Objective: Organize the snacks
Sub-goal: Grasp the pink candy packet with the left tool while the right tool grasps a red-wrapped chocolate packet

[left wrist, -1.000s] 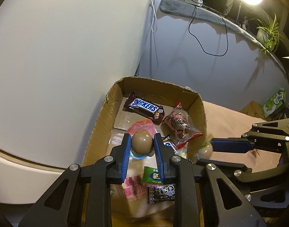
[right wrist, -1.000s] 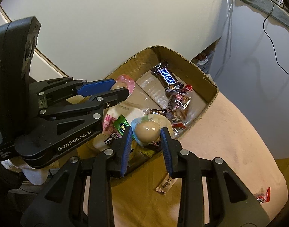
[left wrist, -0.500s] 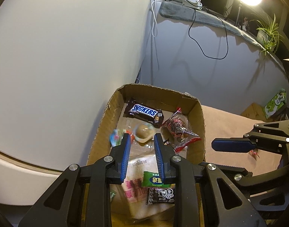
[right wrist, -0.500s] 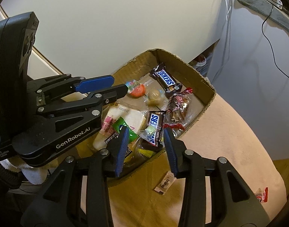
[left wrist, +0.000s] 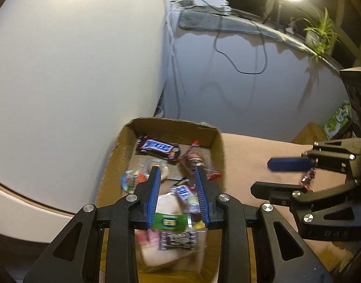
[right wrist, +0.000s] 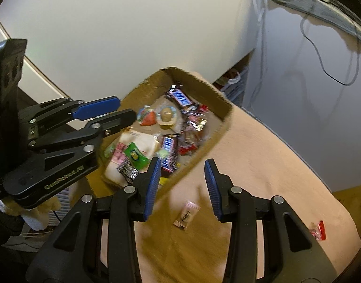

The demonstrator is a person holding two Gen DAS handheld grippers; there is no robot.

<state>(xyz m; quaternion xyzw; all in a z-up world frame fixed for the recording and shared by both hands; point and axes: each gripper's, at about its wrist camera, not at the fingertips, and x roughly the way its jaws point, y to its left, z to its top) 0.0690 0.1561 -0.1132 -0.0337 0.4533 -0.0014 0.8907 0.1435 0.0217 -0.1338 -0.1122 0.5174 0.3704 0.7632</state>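
in the left wrist view the cardboard box (left wrist: 114, 155) sits on a tan cloth (left wrist: 251, 151) against a pale wall. inside it, from left to right, lie a round colourful snack (left wrist: 131, 179), a wrapped brown egg (left wrist: 155, 165), a chocolate bar (left wrist: 157, 146) along the far wall, and a red-edged clear packet (left wrist: 197, 162). nearer the camera are a pale bread bag (left wrist: 166, 252), a green sweet (left wrist: 170, 221) and a black-and-white sweet (left wrist: 178, 240) on top of it. the left gripper (left wrist: 178, 181) hangs over the box with its blue pads apart and opening, nothing clamped between them. the right gripper (left wrist: 274, 176) shows at the right edge over the cloth, with a small red wrapper (left wrist: 308, 176) beside it.

in the right wrist view the left gripper (right wrist: 119, 110) reaches over the box's (right wrist: 204, 87) left edge. the right gripper (right wrist: 182, 172) is above the box's near corner and the cloth (right wrist: 263, 155), its pads spread and opening with nothing held. a small pink wrapper (right wrist: 186, 214) lies on the cloth just below the pads, and a red candy (right wrist: 318, 230) lies far right, well apart from the box.
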